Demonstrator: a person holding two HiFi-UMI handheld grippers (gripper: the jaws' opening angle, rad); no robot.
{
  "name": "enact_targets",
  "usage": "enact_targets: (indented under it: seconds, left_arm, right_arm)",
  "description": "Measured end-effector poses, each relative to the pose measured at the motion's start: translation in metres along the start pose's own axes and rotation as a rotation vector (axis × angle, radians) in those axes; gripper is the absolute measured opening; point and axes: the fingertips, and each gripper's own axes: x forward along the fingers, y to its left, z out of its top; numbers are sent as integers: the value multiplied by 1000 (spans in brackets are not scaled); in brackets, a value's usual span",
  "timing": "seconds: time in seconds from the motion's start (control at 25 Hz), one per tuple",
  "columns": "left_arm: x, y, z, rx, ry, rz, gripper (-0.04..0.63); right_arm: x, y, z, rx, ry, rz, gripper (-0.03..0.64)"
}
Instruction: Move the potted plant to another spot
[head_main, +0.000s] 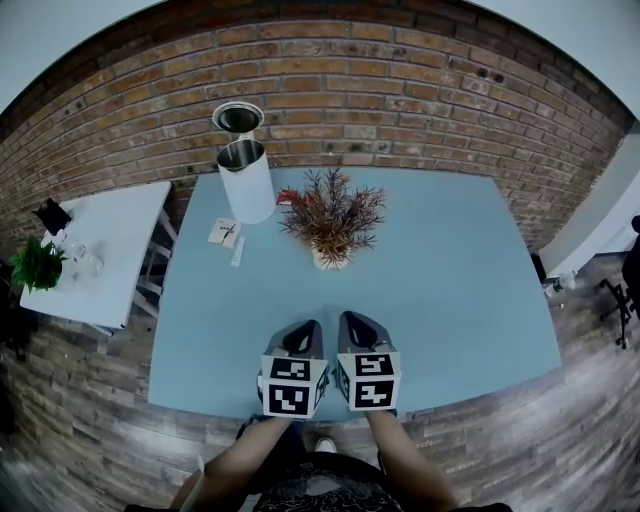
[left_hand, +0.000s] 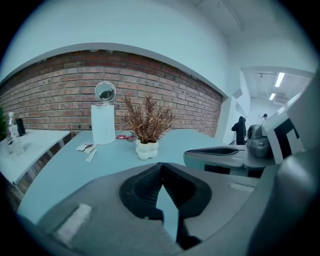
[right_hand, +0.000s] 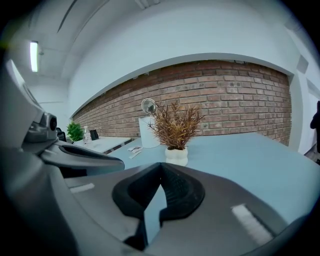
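Observation:
A potted plant (head_main: 331, 222) with reddish-brown dry fronds in a lumpy white pot stands upright near the back middle of the light blue table (head_main: 460, 290). It also shows in the left gripper view as the potted plant (left_hand: 147, 130) and in the right gripper view as the potted plant (right_hand: 176, 135). My left gripper (head_main: 303, 338) and right gripper (head_main: 357, 331) hover side by side over the table's front edge, well short of the plant. Both are shut with nothing between their fingertips: left gripper (left_hand: 160, 166), right gripper (right_hand: 161, 167).
A tall white bin (head_main: 245, 178) with its round lid (head_main: 238, 117) raised stands at the table's back left, with small packets (head_main: 226, 233) beside it. A white side table (head_main: 110, 245) at left holds a green plant (head_main: 37, 264) and a bottle. A brick wall (head_main: 420, 90) lies behind.

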Motion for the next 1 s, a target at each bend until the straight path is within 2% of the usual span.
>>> enact_targets:
  seconds: [1.0]
  left_arm:
    - [-16, -5, -10, 5, -6, 11, 0]
  right_arm:
    - [-18, 10, -13, 36, 8, 16, 6]
